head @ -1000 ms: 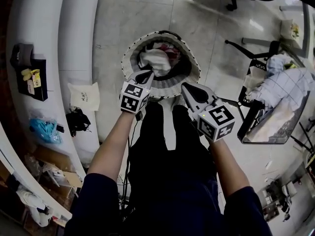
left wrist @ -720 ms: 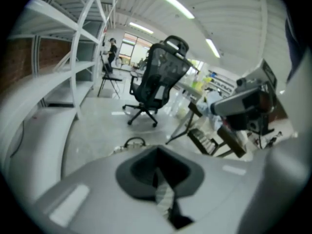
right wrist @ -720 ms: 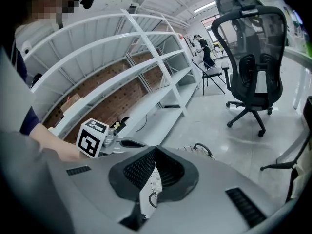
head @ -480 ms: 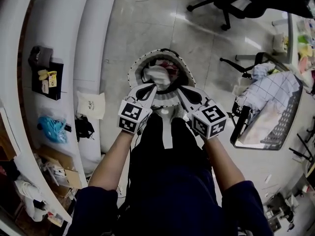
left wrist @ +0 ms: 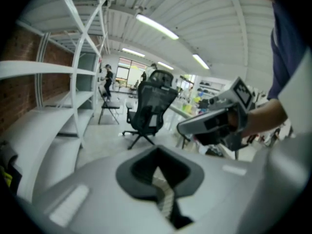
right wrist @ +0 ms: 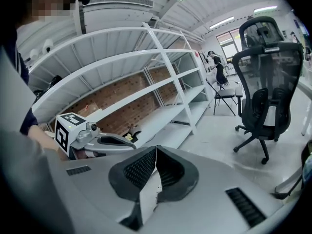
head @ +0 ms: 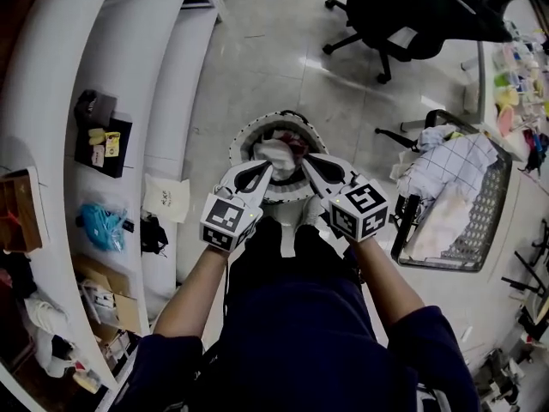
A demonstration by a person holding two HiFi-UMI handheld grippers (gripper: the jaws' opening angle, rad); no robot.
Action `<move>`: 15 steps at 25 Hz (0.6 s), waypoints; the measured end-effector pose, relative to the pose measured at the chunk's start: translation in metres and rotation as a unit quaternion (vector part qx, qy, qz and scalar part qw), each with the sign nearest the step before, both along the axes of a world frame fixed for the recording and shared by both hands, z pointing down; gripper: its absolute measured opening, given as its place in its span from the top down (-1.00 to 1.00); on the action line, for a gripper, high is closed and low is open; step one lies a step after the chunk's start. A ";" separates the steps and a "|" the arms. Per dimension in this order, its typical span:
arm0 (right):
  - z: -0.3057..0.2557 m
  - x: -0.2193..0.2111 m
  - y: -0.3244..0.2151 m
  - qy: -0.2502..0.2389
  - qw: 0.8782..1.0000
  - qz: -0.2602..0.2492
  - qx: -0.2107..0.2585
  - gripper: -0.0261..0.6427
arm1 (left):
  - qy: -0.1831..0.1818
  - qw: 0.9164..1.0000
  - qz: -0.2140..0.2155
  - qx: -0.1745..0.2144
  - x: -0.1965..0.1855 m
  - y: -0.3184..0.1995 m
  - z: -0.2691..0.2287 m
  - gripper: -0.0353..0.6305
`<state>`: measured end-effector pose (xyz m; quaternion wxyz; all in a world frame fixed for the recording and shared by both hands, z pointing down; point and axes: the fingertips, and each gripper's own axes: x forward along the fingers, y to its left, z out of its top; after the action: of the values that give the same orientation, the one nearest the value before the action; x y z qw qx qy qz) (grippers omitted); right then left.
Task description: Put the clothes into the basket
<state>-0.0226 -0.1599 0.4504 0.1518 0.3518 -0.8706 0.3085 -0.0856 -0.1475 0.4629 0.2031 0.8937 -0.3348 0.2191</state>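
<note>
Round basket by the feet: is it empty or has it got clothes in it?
Not empty. The head view shows white and red clothes lying inside the round basket.

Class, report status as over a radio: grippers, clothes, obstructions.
Left gripper shut, empty. Right gripper shut, empty. Clothes in round basket. Nothing blocking.

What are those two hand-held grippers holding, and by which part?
The basket, it seems: the left hand-held gripper and the right hand-held gripper each pinch a pale strip, apparently its near rim.
</note>
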 end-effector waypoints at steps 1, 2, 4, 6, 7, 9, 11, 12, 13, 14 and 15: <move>-0.005 0.000 0.002 -0.002 1.000 -0.003 0.003 0.89 | 0.002 1.000 0.000 0.005 -0.001 0.001 -0.009 0.89; -0.010 -0.001 0.003 -0.003 1.000 -0.006 0.006 0.89 | 0.003 1.000 0.000 0.010 -0.002 0.003 -0.016 0.88; -0.019 -0.002 0.005 -0.007 1.000 -0.012 0.011 0.90 | 0.002 1.000 -0.003 0.016 -0.005 0.005 -0.027 0.88; -0.028 -0.002 0.008 -0.010 1.000 -0.017 0.019 0.89 | -0.001 1.000 -0.009 0.021 -0.007 0.006 -0.035 0.88; -0.032 -0.002 0.008 -0.011 0.999 -0.020 0.023 0.90 | -0.002 1.000 -0.013 0.023 -0.009 0.006 -0.038 0.88; -0.042 -0.003 0.009 -0.012 0.999 -0.026 0.033 0.90 | -0.003 0.999 -0.022 0.030 -0.011 0.006 -0.046 0.88; -0.049 -0.005 0.010 -0.013 0.998 -0.034 0.042 0.90 | -0.005 0.999 -0.025 0.037 -0.012 0.005 -0.053 0.88; -0.052 -0.006 0.010 -0.014 0.998 -0.038 0.045 0.90 | -0.007 0.999 -0.026 0.040 -0.012 0.004 -0.056 0.88; -0.054 -0.007 0.010 -0.016 0.998 -0.042 0.047 0.90 | -0.009 0.999 -0.027 0.042 -0.011 0.004 -0.059 0.88; -0.056 -0.008 0.011 -0.018 0.998 -0.046 0.048 0.90 | -0.011 0.999 -0.028 0.044 -0.011 0.003 -0.062 0.88; -0.058 -0.009 0.012 -0.021 0.997 -0.049 0.048 0.90 | -0.011 0.999 -0.029 0.045 -0.010 0.003 -0.064 0.88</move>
<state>-0.0314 -0.1480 0.3924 0.1318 0.3088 -0.9037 0.2657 -0.0958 -0.1442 0.3985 0.1652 0.8893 -0.3723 0.2080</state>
